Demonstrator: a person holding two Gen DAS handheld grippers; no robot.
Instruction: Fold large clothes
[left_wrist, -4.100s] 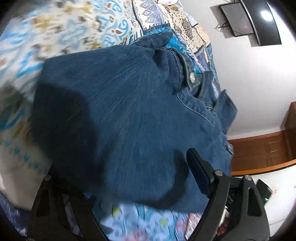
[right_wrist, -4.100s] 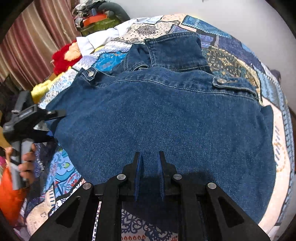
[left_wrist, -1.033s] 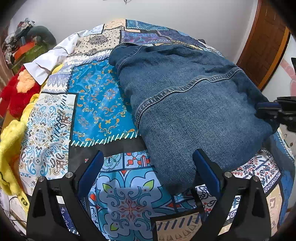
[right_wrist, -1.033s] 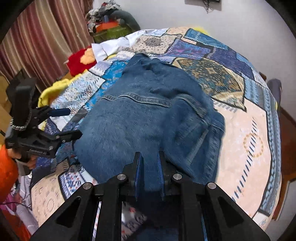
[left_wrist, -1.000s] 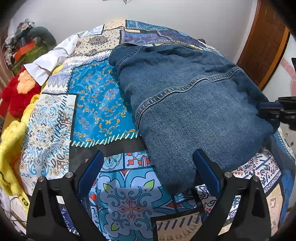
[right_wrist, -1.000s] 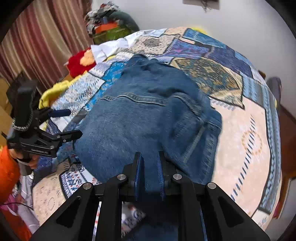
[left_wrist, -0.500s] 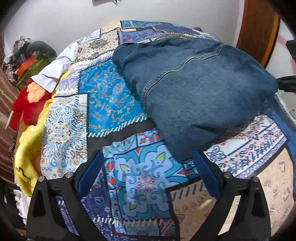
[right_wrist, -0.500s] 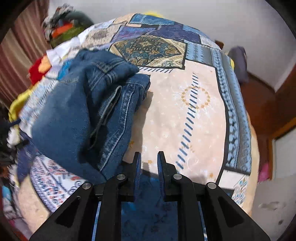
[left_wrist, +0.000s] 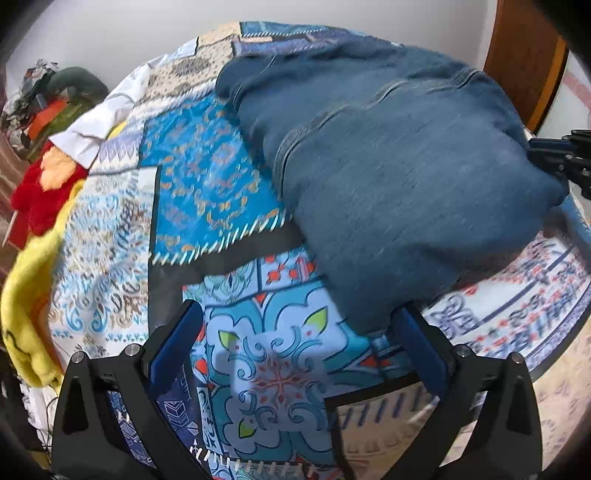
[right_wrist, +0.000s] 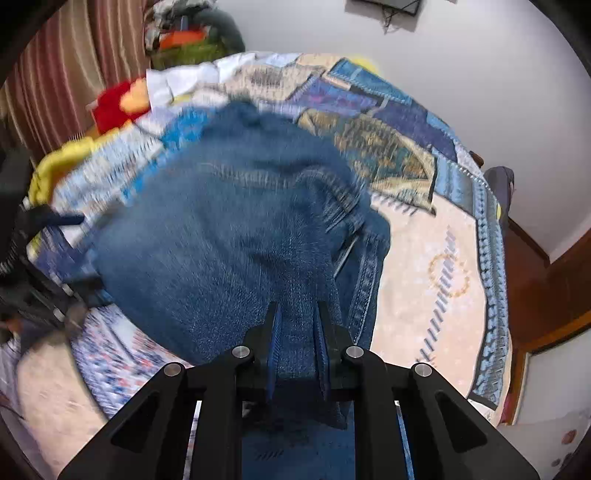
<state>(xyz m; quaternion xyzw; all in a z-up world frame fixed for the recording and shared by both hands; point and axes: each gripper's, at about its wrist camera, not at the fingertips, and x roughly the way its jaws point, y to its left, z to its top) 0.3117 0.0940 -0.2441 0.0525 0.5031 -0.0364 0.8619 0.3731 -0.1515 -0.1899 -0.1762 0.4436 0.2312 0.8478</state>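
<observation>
Your right gripper (right_wrist: 297, 325): its jaws stand narrow, pinched on a fold of the denim jacket (right_wrist: 236, 236) at the garment's near edge; blue cloth fills the slot between the pads and hangs below them.
Your left gripper (left_wrist: 295, 332): its jaws stand wide, with nothing between them but the bedspread; the right-hand finger (left_wrist: 417, 347) sits just at the jacket's nearest corner, and you cannot tell through the blur whether it touches.
Jacket (left_wrist: 388, 177): it lies bunched in a thick, folded heap on the bed, seams showing across its top, with the nearest end toward both your grippers.
Bedspread (left_wrist: 207, 177): a patchwork of blue, cream and teal panels covers the bed under the jacket; a bare cream panel (right_wrist: 436, 266) lies to the right of the jacket in your right view.
Bed's left edge: a yellow blanket (left_wrist: 26, 295) and a red plush toy (left_wrist: 40, 195) sit there, with a white cloth (left_wrist: 96, 129) beyond them.
Far end: a pile of clutter (right_wrist: 188, 33) stands against the white wall (right_wrist: 461, 66), beside a striped curtain (right_wrist: 62, 74).
</observation>
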